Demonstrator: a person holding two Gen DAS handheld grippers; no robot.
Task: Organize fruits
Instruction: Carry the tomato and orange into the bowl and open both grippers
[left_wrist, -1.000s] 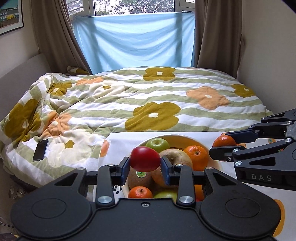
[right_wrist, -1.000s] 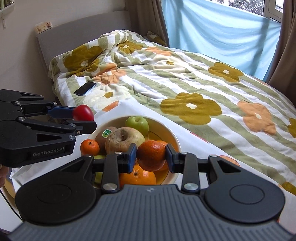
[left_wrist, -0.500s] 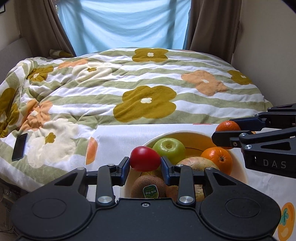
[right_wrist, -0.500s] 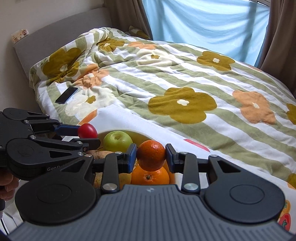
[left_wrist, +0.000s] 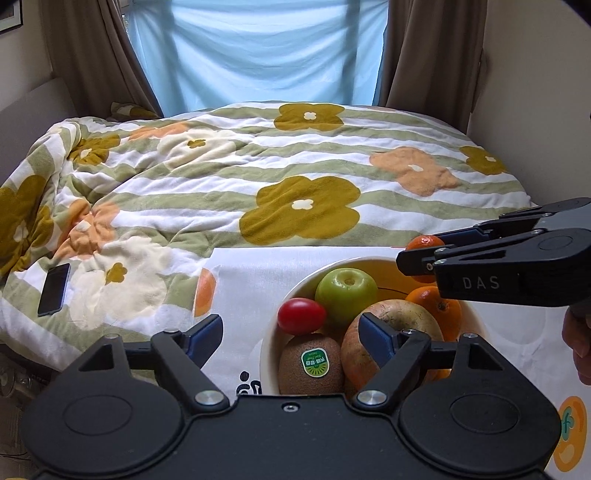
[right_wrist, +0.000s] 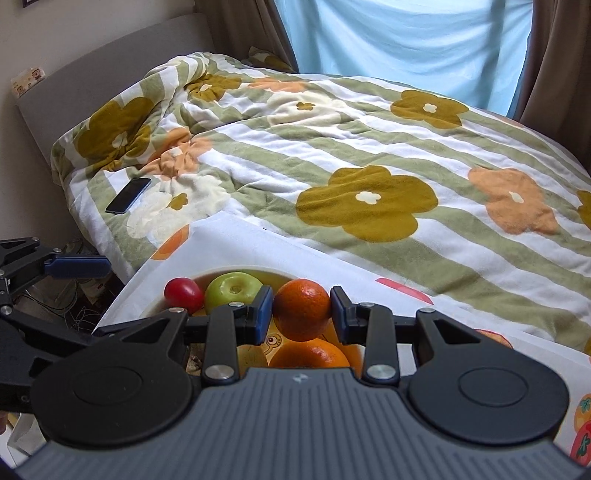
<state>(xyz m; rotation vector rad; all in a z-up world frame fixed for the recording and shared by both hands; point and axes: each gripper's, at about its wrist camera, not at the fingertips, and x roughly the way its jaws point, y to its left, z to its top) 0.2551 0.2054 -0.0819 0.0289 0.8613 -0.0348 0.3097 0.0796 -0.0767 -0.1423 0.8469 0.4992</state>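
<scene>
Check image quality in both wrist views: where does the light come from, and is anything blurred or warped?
Left wrist view: daylight through the blue sheet over the window, soft and even; kiwi label sharp; fisheye darkens the top right corner. Right wrist view: same backlight; gripped orange crisp; right gripper body fills the bottom; fisheye bows the bed's far edge.

A small red tomato (left_wrist: 301, 316) is being cradled at the bowl's (left_wrist: 271, 332) left rim, atop a stickered kiwi (left_wrist: 310, 363) and beside a green apple (left_wrist: 346, 291). A brownish apple (left_wrist: 391, 328) and an orange (left_wrist: 437, 306) are lying alongside. Another orange (right_wrist: 301, 309) is being held above the bowl.
</scene>
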